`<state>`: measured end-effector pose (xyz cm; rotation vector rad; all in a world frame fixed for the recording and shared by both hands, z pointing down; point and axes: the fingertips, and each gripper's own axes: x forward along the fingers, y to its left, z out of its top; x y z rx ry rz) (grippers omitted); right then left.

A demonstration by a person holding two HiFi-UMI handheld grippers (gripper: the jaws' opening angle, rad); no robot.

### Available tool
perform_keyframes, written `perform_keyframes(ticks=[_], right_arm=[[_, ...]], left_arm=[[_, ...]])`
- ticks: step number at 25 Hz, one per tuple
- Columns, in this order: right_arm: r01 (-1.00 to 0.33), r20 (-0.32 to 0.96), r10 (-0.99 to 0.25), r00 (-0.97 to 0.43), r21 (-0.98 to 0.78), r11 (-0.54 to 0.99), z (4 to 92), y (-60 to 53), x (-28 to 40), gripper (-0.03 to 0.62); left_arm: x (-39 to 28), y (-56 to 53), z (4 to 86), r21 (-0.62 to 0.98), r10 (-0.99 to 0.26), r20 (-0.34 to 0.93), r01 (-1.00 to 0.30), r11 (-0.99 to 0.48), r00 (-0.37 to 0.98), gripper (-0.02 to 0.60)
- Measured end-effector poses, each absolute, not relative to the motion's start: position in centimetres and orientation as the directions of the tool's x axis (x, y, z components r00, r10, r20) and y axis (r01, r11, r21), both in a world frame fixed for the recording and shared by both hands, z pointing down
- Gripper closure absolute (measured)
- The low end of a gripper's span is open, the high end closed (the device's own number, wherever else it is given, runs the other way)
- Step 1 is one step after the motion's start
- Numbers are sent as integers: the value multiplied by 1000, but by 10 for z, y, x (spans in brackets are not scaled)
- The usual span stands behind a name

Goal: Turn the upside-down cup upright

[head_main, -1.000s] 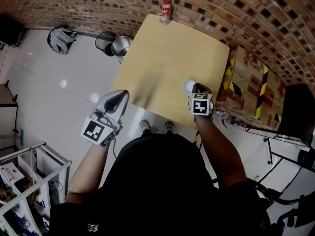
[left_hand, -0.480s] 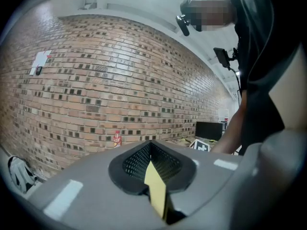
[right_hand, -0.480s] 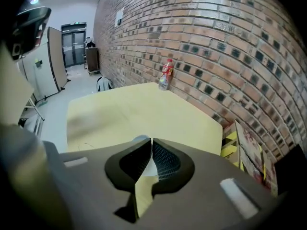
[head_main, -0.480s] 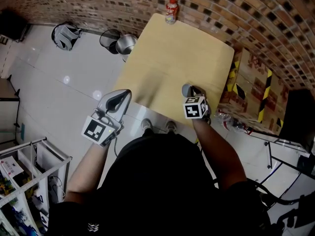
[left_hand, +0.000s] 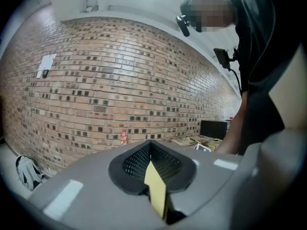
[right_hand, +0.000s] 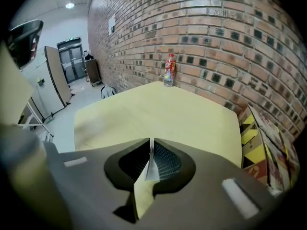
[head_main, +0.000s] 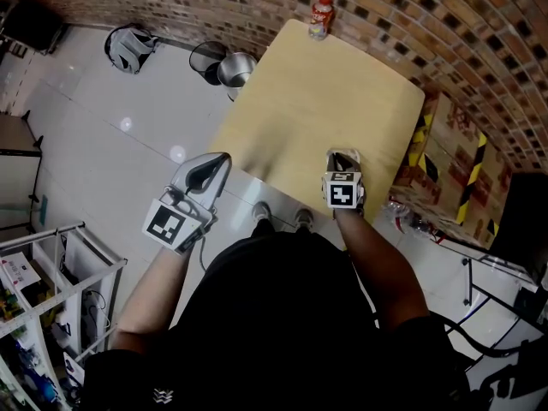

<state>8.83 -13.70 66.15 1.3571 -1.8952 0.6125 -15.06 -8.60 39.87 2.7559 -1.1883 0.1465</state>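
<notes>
Two grippers are in our hands above a pale wooden table (head_main: 325, 84). Our right gripper (head_main: 342, 157) tilts down over the table's near edge, at about five o'clock from its middle. In the right gripper view its jaws stand only a narrow slit apart and have just been opening. A thin pale sliver, which we take for the wall of the cup (right_hand: 151, 169), stands in that slit with a thin line of gap beside it. From the head view the cup is hidden under this gripper, so we cannot tell which way up it is. Our left gripper (head_main: 218, 163) hangs off the table over the white floor (head_main: 103, 144) at eight o'clock, roughly level, its jaws together on nothing. A red-capped bottle (head_main: 321, 15) stands at the table's far edge, twelve o'clock, near the brick wall (head_main: 445, 32). Two round bins (head_main: 224, 62) sit on the floor at ten o'clock. Cardboard boxes (head_main: 432, 157) with black-and-yellow tape lie at four o'clock.
</notes>
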Motion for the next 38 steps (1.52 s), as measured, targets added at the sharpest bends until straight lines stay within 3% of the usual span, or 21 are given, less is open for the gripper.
perform_keyframes(ticks=[8, 14, 19, 27, 38], right_arm=[[-935, 754, -607, -250, -25, 354, 655, -138, 82, 525], [-966, 726, -657, -203, -39, 255, 643, -157, 132, 525], [-968, 790, -562, -247, -181, 172, 663, -155, 172, 512], [-896, 774, -452, -444, -382, 226, 677, -146, 162, 466], [-893, 765, -461, -451, -388, 229, 679, -149, 176, 480]], left_arm=[[-148, -87, 397, 88, -712, 143, -726, -682, 687, 581], [-143, -90, 398, 85, -709, 147, -723, -685, 689, 581], [-140, -91, 396, 79, -713, 150, -727, -682, 685, 581], [-124, -93, 397, 78, -706, 159, -722, -687, 690, 581], [-113, -91, 397, 78, -717, 174, -736, -673, 674, 581]])
